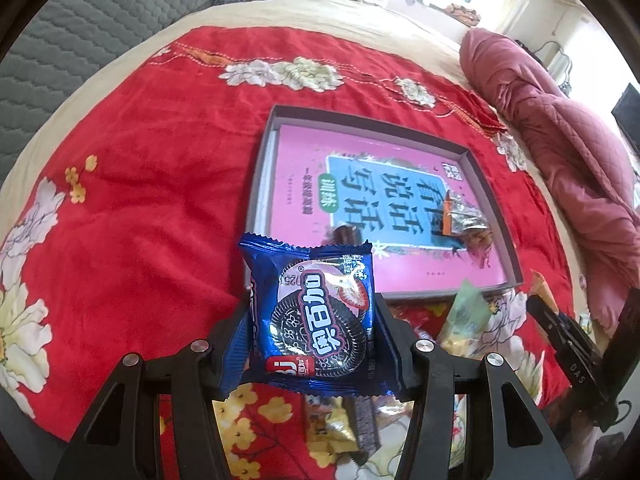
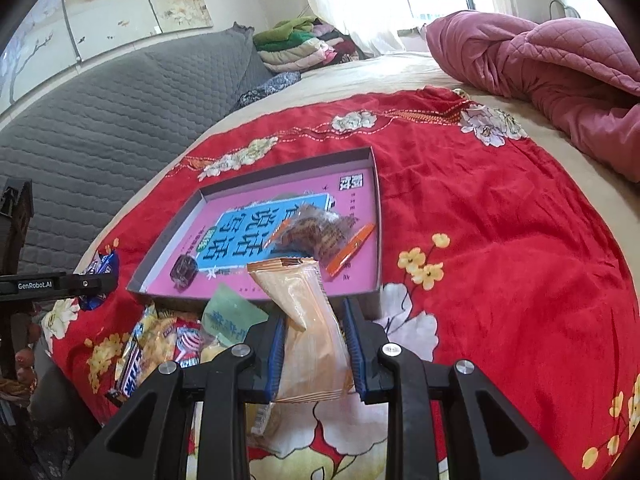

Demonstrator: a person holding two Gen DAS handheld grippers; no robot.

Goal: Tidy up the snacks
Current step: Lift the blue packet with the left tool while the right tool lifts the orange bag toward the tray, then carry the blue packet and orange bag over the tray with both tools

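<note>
My left gripper (image 1: pixel 310 312) is shut on a blue cookie packet (image 1: pixel 314 320) and holds it above the red cloth, just short of the grey box's (image 1: pixel 494 196) near edge. My right gripper (image 2: pixel 314 332) is shut on an orange-tan snack packet (image 2: pixel 310 328), raised near the box's (image 2: pixel 376 208) near right corner. The box has a pink book at its bottom with a clear packet of brown snacks (image 2: pixel 320 232) and a small dark candy (image 2: pixel 184 270) on it. Loose snacks (image 2: pixel 160 340) lie on the cloth in front of the box.
A red flowered cloth (image 2: pixel 500 240) covers the bed. A pink quilt (image 2: pixel 540 64) is bunched at the far right. A grey padded headboard (image 2: pixel 120 120) and folded clothes (image 2: pixel 296 44) stand behind. The left gripper shows at the right wrist view's left edge (image 2: pixel 60 284).
</note>
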